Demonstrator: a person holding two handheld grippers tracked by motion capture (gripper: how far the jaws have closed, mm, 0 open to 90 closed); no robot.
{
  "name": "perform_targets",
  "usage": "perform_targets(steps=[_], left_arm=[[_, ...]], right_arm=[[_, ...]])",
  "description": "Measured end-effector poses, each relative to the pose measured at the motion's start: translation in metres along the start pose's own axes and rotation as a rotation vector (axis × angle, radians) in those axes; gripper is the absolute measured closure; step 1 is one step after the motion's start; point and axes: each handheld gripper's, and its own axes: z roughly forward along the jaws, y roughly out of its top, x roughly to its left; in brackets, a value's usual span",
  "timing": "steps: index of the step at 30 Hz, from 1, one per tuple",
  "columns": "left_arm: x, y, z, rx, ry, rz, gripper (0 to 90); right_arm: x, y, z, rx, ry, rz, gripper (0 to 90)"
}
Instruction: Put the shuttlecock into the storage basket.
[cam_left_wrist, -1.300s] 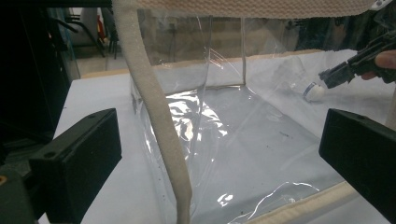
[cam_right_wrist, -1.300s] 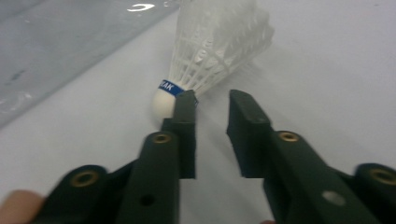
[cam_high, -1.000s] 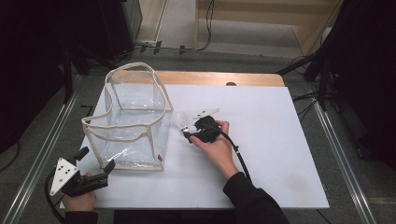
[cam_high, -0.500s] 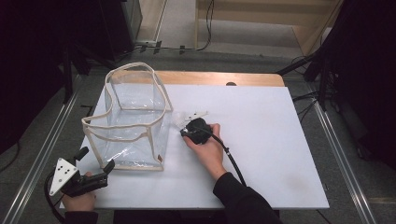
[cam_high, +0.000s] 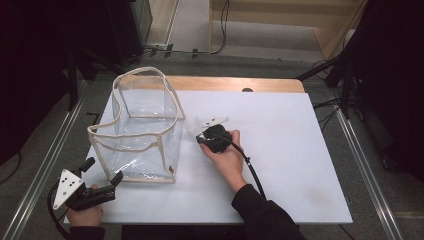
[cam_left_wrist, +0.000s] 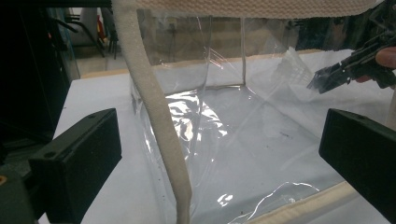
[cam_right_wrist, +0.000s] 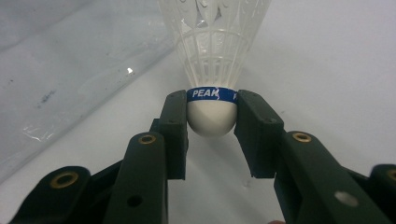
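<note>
A white feather shuttlecock with a blue band lies on the white table, its skirt pointing away in the right gripper view. My right gripper has just been closing, and its pads now press both sides of the round cork base. In the high view that gripper sits just right of a clear plastic bag with cream trim. My left gripper rests at the table's front left corner. Its jaws stand wide apart facing the bag, with a cream strap hanging between them, untouched.
The white table top stretches right of my right hand. A wooden strip runs along its far edge. Metal rails flank both sides. My right gripper shows beyond the bag in the left gripper view.
The right hand has shifted and turned slightly beside the bag. The left hand and the bag have stayed put.
</note>
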Motion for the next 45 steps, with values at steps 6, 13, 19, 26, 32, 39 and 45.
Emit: perform_targets(steps=[6, 13, 19, 26, 32, 39, 45], left_arm=[[0.000, 0.000, 0.000, 0.000, -0.001, 0.001, 0.0], [0.000, 0.000, 0.000, 0.001, -0.001, 0.002, 0.0], [0.000, 0.000, 0.000, 0.004, 0.000, 0.005, 0.0], [0.000, 0.000, 0.000, 0.004, 0.000, 0.005, 0.0], [0.000, 0.000, 0.000, 0.004, 0.000, 0.005, 0.0], [0.000, 0.000, 0.000, 0.001, 0.000, 0.001, 0.0], [0.000, 0.000, 0.000, 0.000, -0.001, 0.000, 0.0]], right_arm=[[-0.006, 0.000, -0.011, -0.029, 0.007, 0.004, 62.8], [-0.012, 0.000, -0.022, -0.048, 0.004, 0.013, 62.8], [-0.016, 0.001, -0.031, -0.067, 0.002, 0.014, 62.9], [-0.018, 0.002, -0.039, -0.091, 0.003, 0.014, 62.9], [-0.017, 0.005, -0.047, -0.114, 0.004, 0.013, 62.8], [-0.016, 0.008, -0.054, -0.144, 0.002, 0.008, 62.9], [-0.014, 0.012, -0.060, -0.159, 0.007, 0.009, 62.9]])
